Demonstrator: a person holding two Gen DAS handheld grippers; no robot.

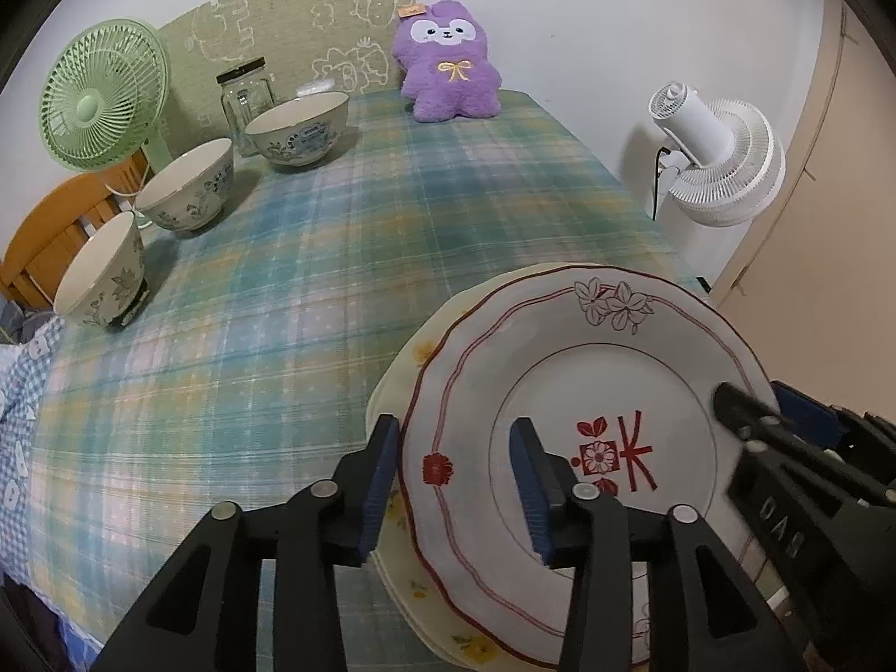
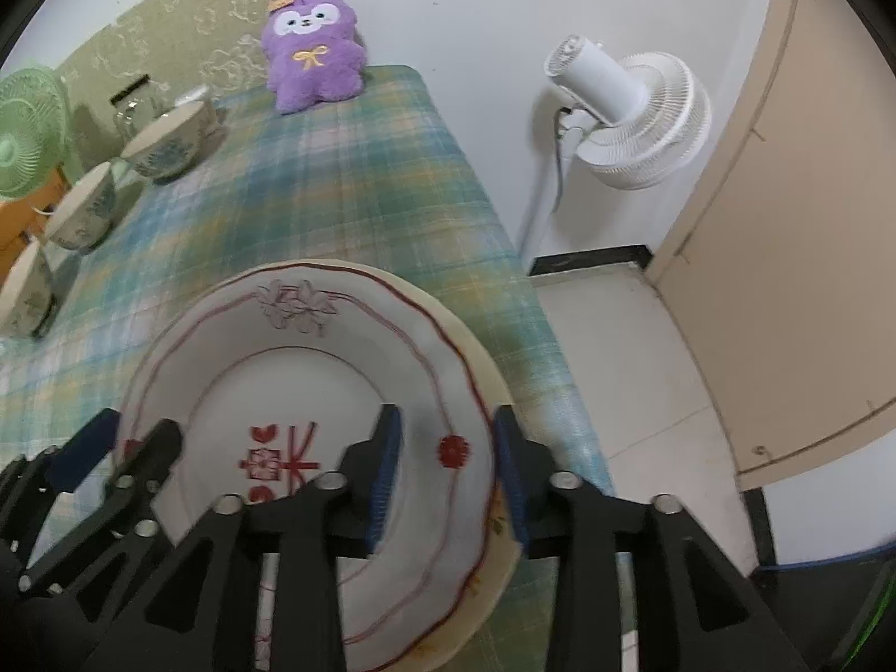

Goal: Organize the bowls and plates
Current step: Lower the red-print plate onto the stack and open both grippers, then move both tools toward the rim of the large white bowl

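Plates (image 1: 588, 392) lie stacked between your two grippers, left gripper (image 1: 456, 481) and right gripper (image 2: 448, 476) both open astride opposite rims (bowls (image 1: 190, 185) well left).

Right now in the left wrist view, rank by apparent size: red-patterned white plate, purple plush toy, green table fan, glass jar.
1. Red-patterned white plate, though nearest
2. Green table fan
3. Purple plush toy
4. Glass jar
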